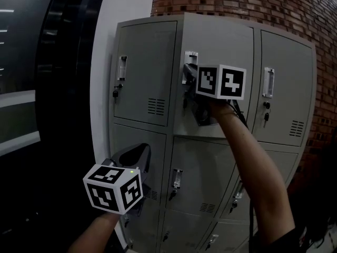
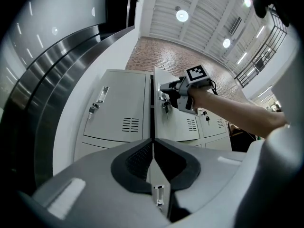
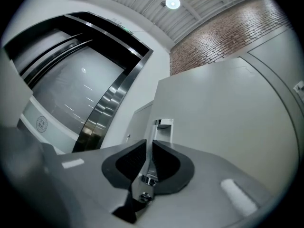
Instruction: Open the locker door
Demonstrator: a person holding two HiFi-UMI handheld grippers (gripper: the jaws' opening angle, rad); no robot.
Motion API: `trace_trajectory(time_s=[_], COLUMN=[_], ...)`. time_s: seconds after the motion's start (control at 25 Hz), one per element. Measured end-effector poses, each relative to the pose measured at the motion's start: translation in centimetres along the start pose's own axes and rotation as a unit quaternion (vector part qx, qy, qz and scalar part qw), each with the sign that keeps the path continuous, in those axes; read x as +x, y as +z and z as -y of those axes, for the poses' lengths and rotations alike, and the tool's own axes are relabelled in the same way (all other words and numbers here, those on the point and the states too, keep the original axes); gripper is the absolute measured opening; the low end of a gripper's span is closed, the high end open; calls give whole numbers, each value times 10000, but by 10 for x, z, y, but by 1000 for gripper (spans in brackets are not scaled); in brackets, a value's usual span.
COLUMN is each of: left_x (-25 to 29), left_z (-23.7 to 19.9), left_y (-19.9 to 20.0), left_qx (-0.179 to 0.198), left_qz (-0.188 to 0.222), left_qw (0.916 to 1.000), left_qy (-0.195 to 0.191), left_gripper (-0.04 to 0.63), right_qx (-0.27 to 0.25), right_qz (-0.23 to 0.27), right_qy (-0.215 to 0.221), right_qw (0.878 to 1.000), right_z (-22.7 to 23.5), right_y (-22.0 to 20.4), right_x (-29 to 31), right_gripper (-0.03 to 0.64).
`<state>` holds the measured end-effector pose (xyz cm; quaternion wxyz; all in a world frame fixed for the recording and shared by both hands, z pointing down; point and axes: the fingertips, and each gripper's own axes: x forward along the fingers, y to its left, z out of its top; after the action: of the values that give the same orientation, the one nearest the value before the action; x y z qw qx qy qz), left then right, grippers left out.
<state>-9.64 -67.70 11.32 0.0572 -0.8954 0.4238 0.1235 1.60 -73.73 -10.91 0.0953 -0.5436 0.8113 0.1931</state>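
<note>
Currently, right claw [image 3: 150,148] pinches the handle [image 3: 160,127] of the locker door [image 3: 228,118]; left claw [image 2: 152,148] is pressed together, empty.

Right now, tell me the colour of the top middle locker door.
The locker door is plain light grey; the head view shows it best.

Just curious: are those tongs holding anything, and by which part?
The right tongs grip the locker door by its handle; the left tongs hold nothing.
</note>
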Motion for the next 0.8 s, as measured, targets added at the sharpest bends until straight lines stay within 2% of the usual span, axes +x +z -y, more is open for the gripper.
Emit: trace_trajectory(time_s=[0.2, 0.8], left_x=[-7, -15], left_z=[10, 54], left_y=[3, 11], left_qx=[-10, -98], left_qz=[22, 100], left_qw=[10000, 9999], left_qy=[21, 77], left_gripper=[5, 5], right_qx=[-77, -79], right_qz=[75, 285], right_qy=[49, 443], right_qw=[9999, 9986], right_z=[-8, -27], right_y=[10, 34], right_x=[-18, -73], right_gripper=[18, 17])
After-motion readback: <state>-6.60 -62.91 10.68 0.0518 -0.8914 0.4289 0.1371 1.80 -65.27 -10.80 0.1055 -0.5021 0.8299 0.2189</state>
